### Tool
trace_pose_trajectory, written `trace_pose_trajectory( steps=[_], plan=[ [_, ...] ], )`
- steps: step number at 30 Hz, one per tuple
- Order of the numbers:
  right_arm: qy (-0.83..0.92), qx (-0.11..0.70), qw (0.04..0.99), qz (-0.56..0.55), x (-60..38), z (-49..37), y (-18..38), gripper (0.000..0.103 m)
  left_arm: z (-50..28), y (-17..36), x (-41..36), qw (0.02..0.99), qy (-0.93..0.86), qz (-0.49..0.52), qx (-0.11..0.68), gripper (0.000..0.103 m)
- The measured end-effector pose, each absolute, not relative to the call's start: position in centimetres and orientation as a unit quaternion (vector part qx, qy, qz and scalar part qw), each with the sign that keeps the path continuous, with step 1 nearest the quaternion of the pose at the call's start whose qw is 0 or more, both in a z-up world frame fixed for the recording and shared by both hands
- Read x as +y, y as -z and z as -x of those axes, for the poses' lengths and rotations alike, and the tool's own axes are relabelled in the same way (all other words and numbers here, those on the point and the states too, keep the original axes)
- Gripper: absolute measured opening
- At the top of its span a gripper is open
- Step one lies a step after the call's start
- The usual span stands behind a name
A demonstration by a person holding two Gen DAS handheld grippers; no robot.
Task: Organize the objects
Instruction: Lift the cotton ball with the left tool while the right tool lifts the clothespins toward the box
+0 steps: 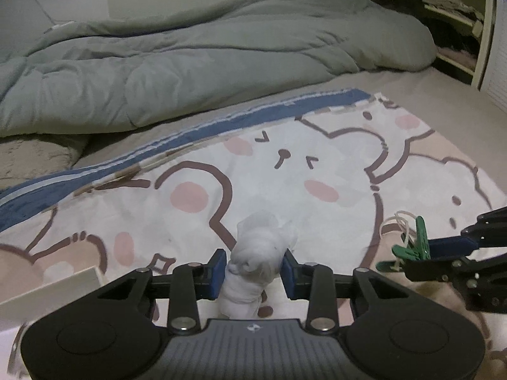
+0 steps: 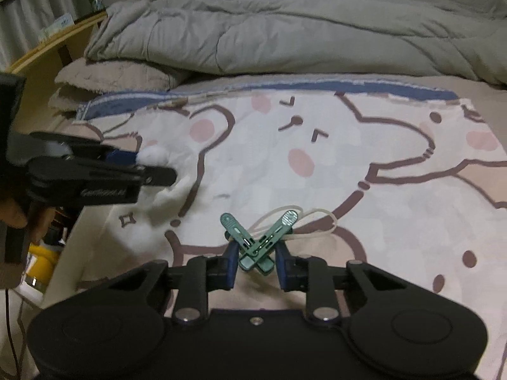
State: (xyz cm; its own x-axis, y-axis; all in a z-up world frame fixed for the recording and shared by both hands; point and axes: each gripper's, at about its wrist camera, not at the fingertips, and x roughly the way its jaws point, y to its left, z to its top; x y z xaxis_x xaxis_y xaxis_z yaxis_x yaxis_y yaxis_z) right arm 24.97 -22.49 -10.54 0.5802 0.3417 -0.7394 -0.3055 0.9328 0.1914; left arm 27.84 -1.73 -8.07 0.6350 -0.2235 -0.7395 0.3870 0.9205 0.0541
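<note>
Over the cartoon bear blanket (image 1: 285, 171) on the bed, both grippers have stuff already; left gripper (image 1: 253, 270) has its jaws clamped on a white rolled-up cloth bundle (image 1: 256, 253), long axis running straight out away from the camera; right gripper (image 2: 255, 264) pinches two crossed green clothespins (image 2: 253, 243) by their tail ends, white cord (image 2: 317, 221) trailing beyond; pins sit right of the bundle, well short of the grey duvet (image 1: 190, 63); I'd guess dropping them off somewhere comes next.
</note>
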Motion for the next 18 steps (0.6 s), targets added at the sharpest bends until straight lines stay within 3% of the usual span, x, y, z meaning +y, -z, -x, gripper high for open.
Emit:
trace_pose_trajectory(
  steps=[18],
  plan=[
    [-0.194,0.369,0.908,-0.048,-22.7,-21.8,5.2,0.025,-20.2,1.2,1.1,0.924,0.120,-0.062,0.357,0.038]
  ],
)
